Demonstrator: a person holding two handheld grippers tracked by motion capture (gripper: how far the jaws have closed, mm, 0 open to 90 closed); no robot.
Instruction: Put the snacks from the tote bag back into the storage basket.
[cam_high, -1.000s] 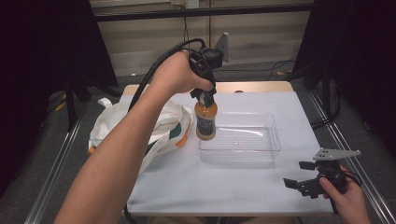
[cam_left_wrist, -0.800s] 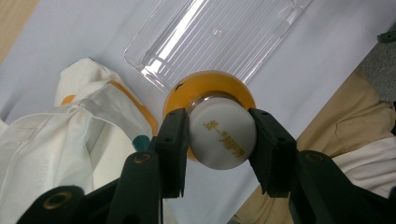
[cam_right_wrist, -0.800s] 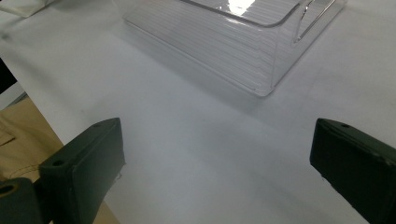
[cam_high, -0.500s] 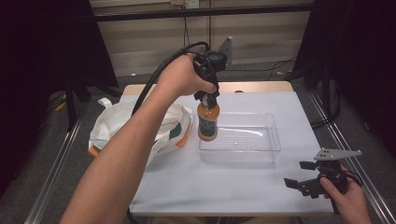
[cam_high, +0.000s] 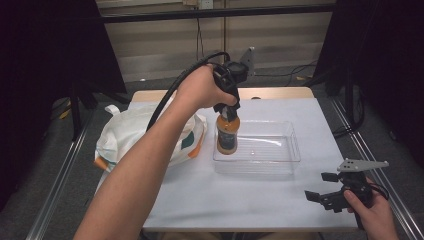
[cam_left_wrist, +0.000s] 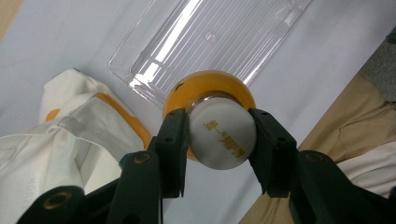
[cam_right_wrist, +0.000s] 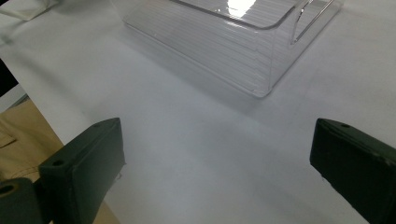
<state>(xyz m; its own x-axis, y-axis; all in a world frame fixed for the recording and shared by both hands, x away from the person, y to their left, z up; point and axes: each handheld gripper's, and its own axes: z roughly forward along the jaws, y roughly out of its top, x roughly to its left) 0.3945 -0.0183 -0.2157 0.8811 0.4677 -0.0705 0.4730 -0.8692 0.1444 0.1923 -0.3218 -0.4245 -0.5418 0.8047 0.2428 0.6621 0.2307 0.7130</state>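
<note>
An orange bottle (cam_high: 227, 137) with a white cap (cam_left_wrist: 222, 135) stands upright in the left end of the clear plastic tray (cam_high: 280, 160). My left gripper (cam_high: 227, 110) points straight down with its jaws shut on the cap; in the left gripper view its pads (cam_left_wrist: 175, 140) press both sides of the cap. At the table's near right corner, my right gripper (cam_high: 321, 187) is held low and open, nothing between its jaws. The right gripper view looks across white cloth at the tray (cam_right_wrist: 224, 46) from its own open gripper (cam_right_wrist: 215, 172).
A white cloth bag (cam_high: 145, 135) with orange and green trim lies left of the tray. A white cloth (cam_high: 240, 200) covers the table. Metal rails (cam_high: 60, 170) run along both sides, with dark curtains around.
The left gripper has lowered the bottle slightly, from the tray's left rim down into its left end. The right gripper has stayed in place.
</note>
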